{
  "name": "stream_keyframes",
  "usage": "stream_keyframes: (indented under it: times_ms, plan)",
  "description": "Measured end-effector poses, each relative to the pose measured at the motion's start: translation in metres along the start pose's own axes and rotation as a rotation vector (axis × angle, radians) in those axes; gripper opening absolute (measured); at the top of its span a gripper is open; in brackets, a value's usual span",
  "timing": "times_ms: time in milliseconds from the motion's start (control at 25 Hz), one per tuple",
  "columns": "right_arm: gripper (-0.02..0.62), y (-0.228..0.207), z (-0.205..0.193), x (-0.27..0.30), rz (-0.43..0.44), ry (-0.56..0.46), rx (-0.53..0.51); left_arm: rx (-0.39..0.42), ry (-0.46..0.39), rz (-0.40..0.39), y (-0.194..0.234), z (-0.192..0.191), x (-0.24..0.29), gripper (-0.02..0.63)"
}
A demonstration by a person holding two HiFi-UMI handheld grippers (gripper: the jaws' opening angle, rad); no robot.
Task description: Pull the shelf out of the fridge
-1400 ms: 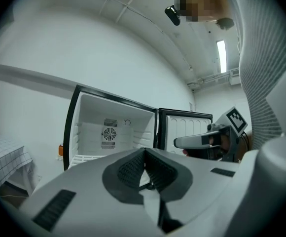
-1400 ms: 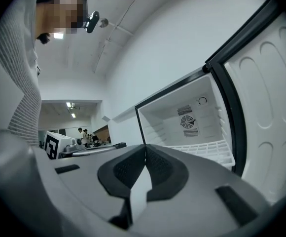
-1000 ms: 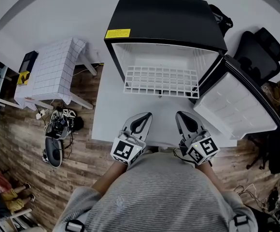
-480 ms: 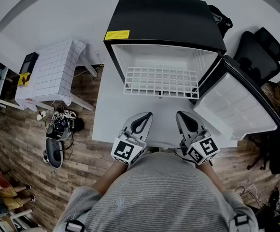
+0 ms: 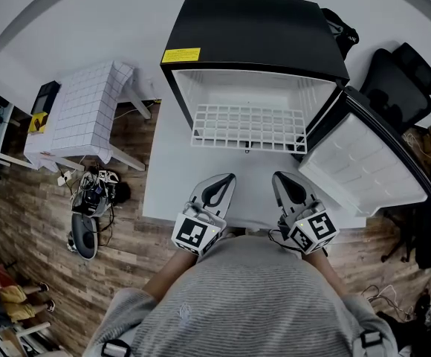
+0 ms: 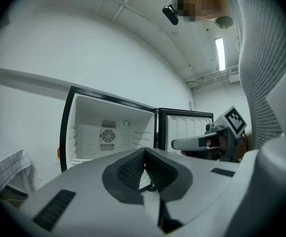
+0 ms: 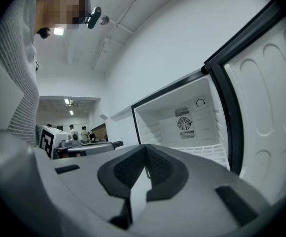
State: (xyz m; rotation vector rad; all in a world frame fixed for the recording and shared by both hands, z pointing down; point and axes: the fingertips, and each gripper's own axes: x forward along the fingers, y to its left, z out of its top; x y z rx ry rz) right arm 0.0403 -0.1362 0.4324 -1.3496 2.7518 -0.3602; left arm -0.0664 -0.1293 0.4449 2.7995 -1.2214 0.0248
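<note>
Jaws pressed together, empty, on left gripper (image 5: 220, 184) and right gripper (image 5: 284, 183), both well short of the open fridge (image 5: 253, 28), its shelf (image 5: 249, 127) inside untouched, the whole pull yet to come.

Brown wood floor (image 5: 22, 222) below and left of the left gripper (image 5: 227, 177). Small table with a checked cloth (image 5: 82, 110) well off to that side. Black chair (image 5: 397, 80) past the right gripper (image 5: 277, 175), far right. Plain white wall (image 5: 89, 13) ahead. Long bright ceiling light (image 6: 220, 53) high above.

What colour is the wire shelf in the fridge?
White: the shelf shows best in the head view.
</note>
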Motion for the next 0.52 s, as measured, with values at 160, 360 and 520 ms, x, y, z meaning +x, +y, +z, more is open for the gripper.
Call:
stream_keyframes:
  times_ms: [160,360,520]
  plan:
    - [0.012,-0.0016,-0.0001,0.0002,-0.004,0.002,0.004,0.014,-0.019,0.006,0.0015,0.0065,0.0023,0.011]
    - [0.012,-0.0045,-0.0020,0.0020,-0.011,0.007,0.008,0.019,-0.027,0.006,0.0040,0.0083,0.0052,0.011]
    - [0.012,-0.0058,-0.0010,0.0033,-0.013,0.008,0.013,0.020,-0.035,0.008,0.0052,0.0113,0.0066,0.011]
